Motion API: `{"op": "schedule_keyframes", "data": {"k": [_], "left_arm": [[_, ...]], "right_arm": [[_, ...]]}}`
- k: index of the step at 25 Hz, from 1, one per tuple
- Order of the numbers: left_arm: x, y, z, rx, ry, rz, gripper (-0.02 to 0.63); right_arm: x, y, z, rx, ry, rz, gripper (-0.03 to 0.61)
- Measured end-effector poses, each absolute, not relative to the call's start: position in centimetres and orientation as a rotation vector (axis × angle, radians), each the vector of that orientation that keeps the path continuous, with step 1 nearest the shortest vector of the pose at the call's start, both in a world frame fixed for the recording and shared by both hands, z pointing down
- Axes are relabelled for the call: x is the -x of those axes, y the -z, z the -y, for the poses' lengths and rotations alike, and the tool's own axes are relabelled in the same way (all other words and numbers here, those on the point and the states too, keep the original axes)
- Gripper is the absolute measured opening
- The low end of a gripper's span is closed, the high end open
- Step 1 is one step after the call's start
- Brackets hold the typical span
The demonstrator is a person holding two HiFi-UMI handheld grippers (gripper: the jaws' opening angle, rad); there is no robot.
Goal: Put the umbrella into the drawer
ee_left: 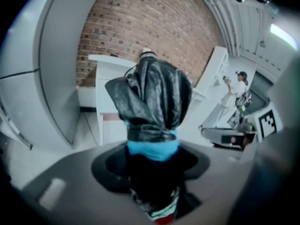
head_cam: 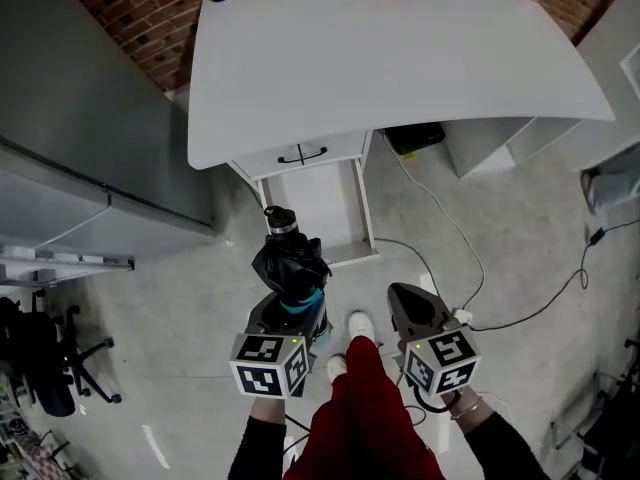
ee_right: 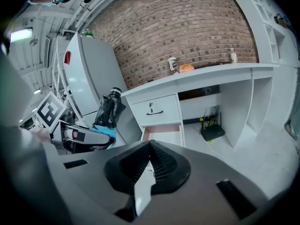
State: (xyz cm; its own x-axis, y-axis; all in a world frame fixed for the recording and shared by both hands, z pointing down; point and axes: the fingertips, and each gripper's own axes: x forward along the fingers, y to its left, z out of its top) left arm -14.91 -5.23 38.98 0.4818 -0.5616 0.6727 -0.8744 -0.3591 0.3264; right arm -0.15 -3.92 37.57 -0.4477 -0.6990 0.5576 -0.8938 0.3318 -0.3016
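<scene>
Your left gripper [head_cam: 290, 313] clamps the folded umbrella [head_cam: 288, 263] by one end, its far end aimed at the open drawer [head_cam: 318, 208] just ahead, ready to go in lengthwise. Your right gripper [head_cam: 410, 303], pinched shut on nothing, hangs short of the drawer.

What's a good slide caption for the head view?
Left gripper holds a folded black umbrella before the open lower drawer of a white desk; right gripper shut, empty.

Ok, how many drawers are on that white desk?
2, stacked. The upper drawer is shut; the lower drawer just beneath it is pulled open. More could be hidden under the desktop.
</scene>
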Motion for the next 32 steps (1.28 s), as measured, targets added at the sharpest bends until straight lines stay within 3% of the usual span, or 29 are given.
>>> {"op": "schedule_keyframes", "data": {"k": [15,32], "left_arm": [[12.8,-52.0,10.6,-1.985,-0.680,1.108,0.249],[10.8,-57.5,16.2,-1.987,-0.874,1.001,0.249]], "right_arm": [[1.0,-50.6,8.1,-1.359,-0.896,2.214,0.002],[1.0,-55.3,13.6,-1.355,-0.919,2.162,0.002]]}}
